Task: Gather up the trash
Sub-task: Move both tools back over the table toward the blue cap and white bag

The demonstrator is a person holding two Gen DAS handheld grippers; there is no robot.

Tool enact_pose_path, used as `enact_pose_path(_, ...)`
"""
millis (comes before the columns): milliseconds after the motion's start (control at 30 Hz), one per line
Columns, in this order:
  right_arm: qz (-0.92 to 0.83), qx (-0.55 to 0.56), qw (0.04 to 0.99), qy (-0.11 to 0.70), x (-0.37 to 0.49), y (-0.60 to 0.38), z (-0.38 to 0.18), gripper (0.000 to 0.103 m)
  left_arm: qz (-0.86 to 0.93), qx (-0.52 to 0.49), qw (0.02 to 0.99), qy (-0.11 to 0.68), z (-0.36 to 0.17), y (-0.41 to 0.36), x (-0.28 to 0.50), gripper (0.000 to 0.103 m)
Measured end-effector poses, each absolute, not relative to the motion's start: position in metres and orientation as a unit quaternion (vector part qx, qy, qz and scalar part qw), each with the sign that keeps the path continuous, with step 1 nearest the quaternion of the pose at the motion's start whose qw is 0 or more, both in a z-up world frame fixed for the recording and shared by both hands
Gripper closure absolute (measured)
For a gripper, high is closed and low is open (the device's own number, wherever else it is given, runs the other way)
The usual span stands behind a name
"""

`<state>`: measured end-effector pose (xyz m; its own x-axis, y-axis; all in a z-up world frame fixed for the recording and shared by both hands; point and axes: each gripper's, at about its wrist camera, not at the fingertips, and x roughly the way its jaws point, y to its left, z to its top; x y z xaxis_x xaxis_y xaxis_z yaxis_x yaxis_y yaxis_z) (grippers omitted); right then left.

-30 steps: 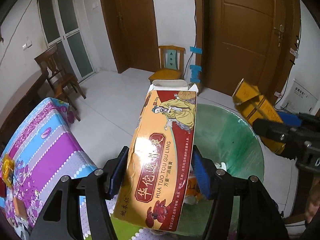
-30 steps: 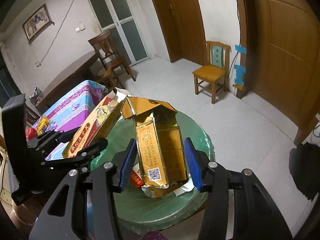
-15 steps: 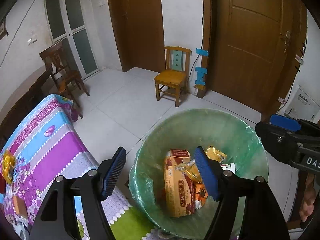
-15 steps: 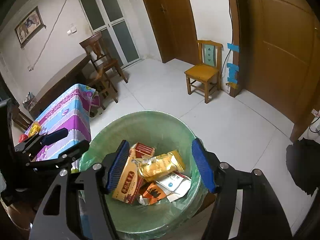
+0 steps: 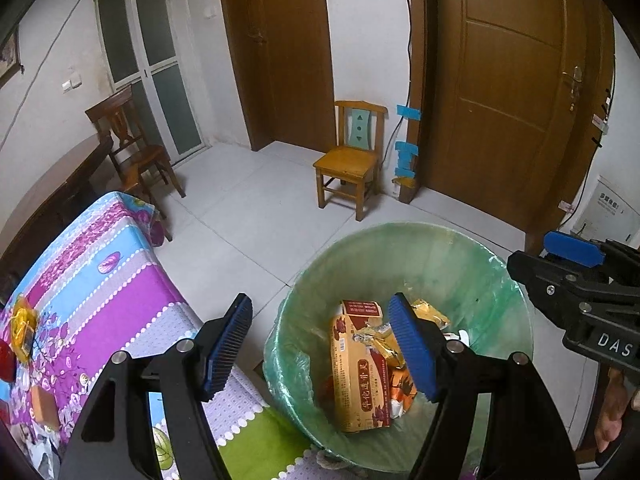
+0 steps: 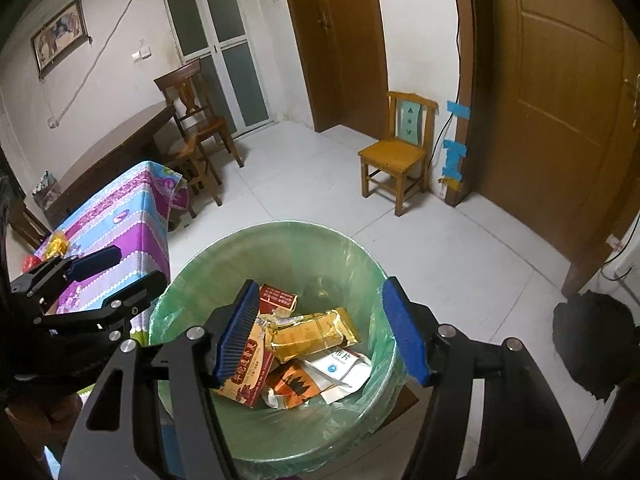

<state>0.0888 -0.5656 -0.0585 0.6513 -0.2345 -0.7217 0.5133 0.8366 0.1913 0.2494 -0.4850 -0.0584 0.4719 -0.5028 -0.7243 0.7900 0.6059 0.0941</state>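
Over the bin (image 6: 276,236), both grippers, left (image 5: 320,344) and right (image 6: 320,328), hang wide and empty, jaws just opened, boxes (image 6: 244,376) dropped inside. Drop-off looks done; next up is probably grabbing the leftovers on the table (image 5: 100,276).

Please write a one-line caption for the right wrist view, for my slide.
Open right gripper above the green-lined bin, where an orange box and a gold packet lie.

Left claw (image 5: 320,344) and right claw (image 6: 320,330) side by side, tilted downward, jaws apart, empty.
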Motion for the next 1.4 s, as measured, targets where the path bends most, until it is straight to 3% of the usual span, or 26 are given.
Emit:
enact_pose_path(300, -0.224, 0.175, 0.891, 0.353, 0.084, -0.552, -0.056, 0.042, -0.372, 0.213, 0.842, 0.327, -0.056, -0.471, 0.241, 0.031)
enact_pose_path(533, -0.232, 0.152, 0.918, 0.285, 0.069, -0.520, -0.046, 0.042, -0.320, 0.180, 0.878, 0.306, -0.056, -0.418, 0.231, 0.031)
enact_pose_path(900, -0.202, 0.104, 0.956, 0.183, 0.063, -0.450, -0.043, 0.042, -0.244, 0.122, 0.912, 0.307, -0.053, -0.280, 0.227, 0.031)
enact_pose_path(1200, -0.101, 0.050, 0.971, 0.212, 0.102, -0.374, -0.051, 0.041, -0.178, 0.099, 0.928, 0.312, -0.055, -0.161, 0.222, 0.024)
enact_pose_path(1400, -0.009, -0.007, 0.975, 0.223, 0.125, -0.320, -0.047, 0.032, -0.109, 0.052, 0.936, 0.330, -0.056, -0.062, 0.225, 0.021)
